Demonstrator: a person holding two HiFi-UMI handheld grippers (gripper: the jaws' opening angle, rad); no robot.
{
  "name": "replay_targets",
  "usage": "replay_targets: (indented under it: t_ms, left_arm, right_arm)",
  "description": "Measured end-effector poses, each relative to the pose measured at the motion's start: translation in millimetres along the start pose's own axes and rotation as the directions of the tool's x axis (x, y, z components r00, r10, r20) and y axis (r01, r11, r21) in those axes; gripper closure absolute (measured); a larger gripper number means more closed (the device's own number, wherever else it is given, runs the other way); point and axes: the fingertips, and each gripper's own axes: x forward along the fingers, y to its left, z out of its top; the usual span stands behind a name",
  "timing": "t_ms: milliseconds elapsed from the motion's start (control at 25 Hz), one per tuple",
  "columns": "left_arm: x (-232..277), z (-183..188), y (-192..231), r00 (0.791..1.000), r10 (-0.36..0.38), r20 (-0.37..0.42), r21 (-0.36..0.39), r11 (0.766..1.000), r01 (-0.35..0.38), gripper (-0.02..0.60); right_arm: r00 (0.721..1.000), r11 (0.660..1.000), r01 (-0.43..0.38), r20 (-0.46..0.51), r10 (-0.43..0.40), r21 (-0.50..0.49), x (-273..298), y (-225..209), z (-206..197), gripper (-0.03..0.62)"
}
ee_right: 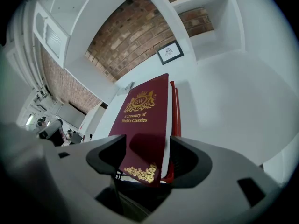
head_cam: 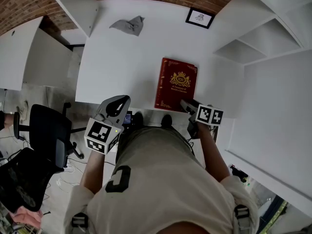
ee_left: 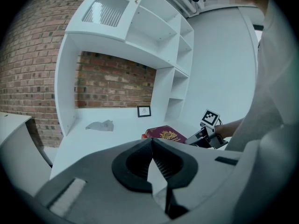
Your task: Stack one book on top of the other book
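A maroon book [head_cam: 176, 82] with gold lettering lies on top of a red book [ee_right: 176, 107], close to the front edge of the white desk [head_cam: 122, 67]. My right gripper [head_cam: 187, 106] is at the stack's near right corner. In the right gripper view its jaws [ee_right: 148, 153] stand open, and the near end of the maroon book [ee_right: 145, 115] lies between them. My left gripper [head_cam: 121, 101] hangs off the desk's front edge, left of the books, shut and holding nothing [ee_left: 152, 146]. From there the books [ee_left: 164, 133] show farther off, with the right gripper beside them.
A crumpled grey cloth [head_cam: 129, 24] lies at the back left of the desk. A small framed picture [head_cam: 200, 17] leans on the brick wall. White shelves [head_cam: 253, 43] rise at the right. An office chair [head_cam: 46, 135] stands on the floor to the left.
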Motion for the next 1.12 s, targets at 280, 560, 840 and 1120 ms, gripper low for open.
replay_targets:
  t_ms: [280,560,840,1120]
  left_arm:
    - [-0.4,2.4,1.1,1.000,0.004,0.002,0.001,1.000,-0.004,0.578]
    - [1.4,3.9,3.5,1.000,0.005,0.002,0.004,1.000,-0.005,0.578]
    - [1.2,6.0,4.6,1.000,0.008,0.005,0.005,1.000,-0.008,0.578]
    - [-0.1,6.6,5.9,1.000,0.010,0.007,0.000,1.000,-0.010,0.578]
  right_arm:
    - [1.000,1.000,0.012,0.007,-0.011,-0.010,5.1,2.2,5.2,0.313]
    - [0.999,1.000,0.029,0.024,-0.028,-0.011,8.0,-0.2,11.3,0.313]
    - [0.999,0.999,0.040,0.036,-0.040,-0.007,9.9,-1.5,17.2,0.313]
    - [0.998,0.999,0.053,0.040,-0.053,-0.010,11.3,-0.9,20.5,0.313]
